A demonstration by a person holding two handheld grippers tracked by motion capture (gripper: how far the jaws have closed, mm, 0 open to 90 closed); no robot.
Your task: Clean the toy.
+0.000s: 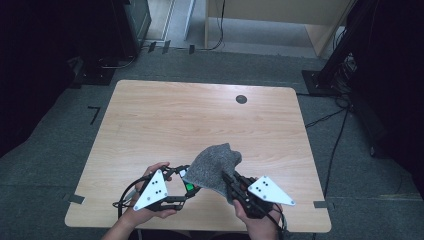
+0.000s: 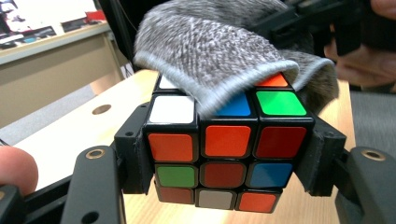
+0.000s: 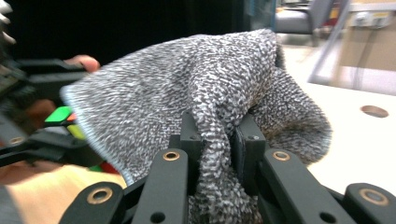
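Left tool (image 2: 229,154) clamps the puzzle cube (image 2: 226,149); right tool (image 3: 218,144) pinches the grey cloth (image 3: 205,93). Drape the cloth squarely over the cube, keeping the cube level above the desk (image 1: 200,110).

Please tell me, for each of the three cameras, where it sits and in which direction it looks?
High view: above the person's side, looking forward and down on the light wooden table; both hands show.
Left gripper view: on the left hand-held gripper, looking along its jaws at the multicoloured puzzle cube.
Right gripper view: on the right hand-held gripper, looking along its jaws at the grey knitted cloth.
Shared: all three show the cloth over the cube.
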